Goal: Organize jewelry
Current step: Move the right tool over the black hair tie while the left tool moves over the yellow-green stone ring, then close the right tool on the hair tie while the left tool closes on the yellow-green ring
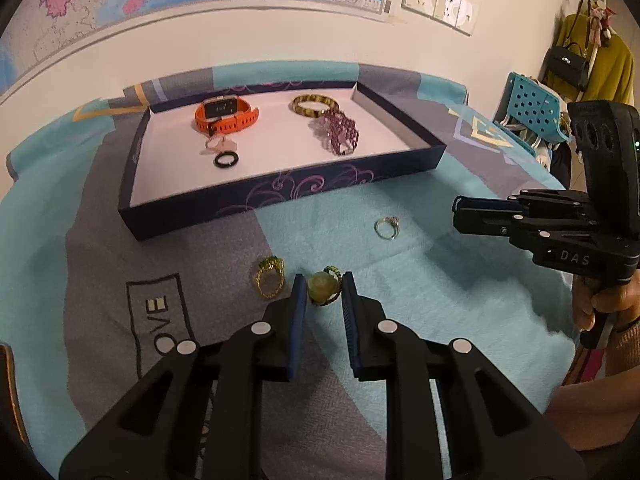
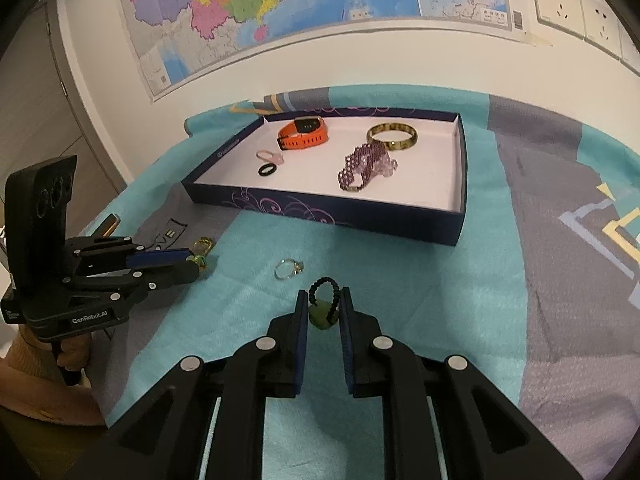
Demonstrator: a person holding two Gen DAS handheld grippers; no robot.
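Jewelry is being gathered two pieces at once: the left gripper (image 1: 324,286) is pinching a pale-stone ring (image 1: 323,289) between its fingers, and the right gripper (image 2: 325,305) is clamping a green bead on a black cord loop (image 2: 325,307). Just beyond the fingers, a gold ring (image 1: 270,281) and a silver ring (image 2: 289,269) are waiting on the worktop. Farther out, the tray (image 2: 340,216) is already holding a watch, bangle, bracelet and small rings, so roughly half seems done.

Dim, warm indoor light, soft shadows, strong fisheye bending with dark vignetted corners
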